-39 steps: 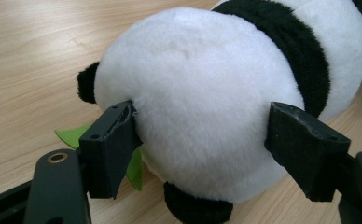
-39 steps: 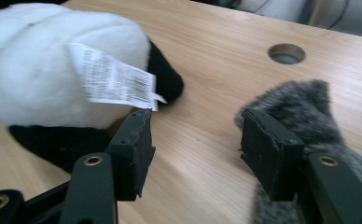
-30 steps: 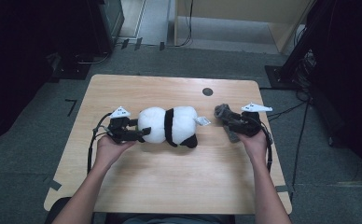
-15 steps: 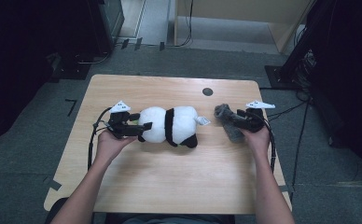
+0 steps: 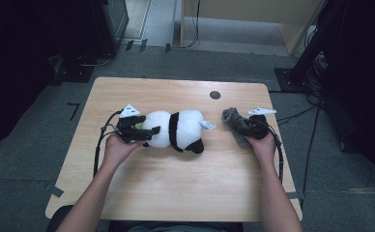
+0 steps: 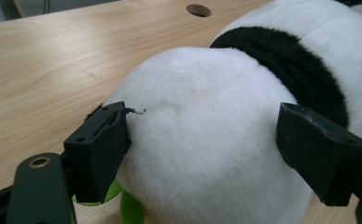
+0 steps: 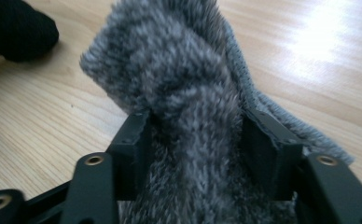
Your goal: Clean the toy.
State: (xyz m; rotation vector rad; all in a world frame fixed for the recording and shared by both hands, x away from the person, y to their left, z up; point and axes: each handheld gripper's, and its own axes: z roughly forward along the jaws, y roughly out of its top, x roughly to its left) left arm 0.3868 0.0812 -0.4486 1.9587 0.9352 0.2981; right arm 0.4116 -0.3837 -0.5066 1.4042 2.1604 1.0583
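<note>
Our left gripper [image 6: 202,154] has just been opening its jaws wide around the panda's [image 5: 176,129] head. Our right gripper [image 7: 195,135] squeezes the grey sock [image 7: 179,70]; we should hold it firmly over the surface [image 5: 176,188].

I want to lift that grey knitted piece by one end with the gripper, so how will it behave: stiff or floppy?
Probably floppy: the grey knitted piece bunches and folds between the jaws of the right hand-held gripper. It looks light for its size, being thin fuzzy fabric. Its fuzzy knit should grip well rather than slip, and it is unlikely to roll on the table.
</note>
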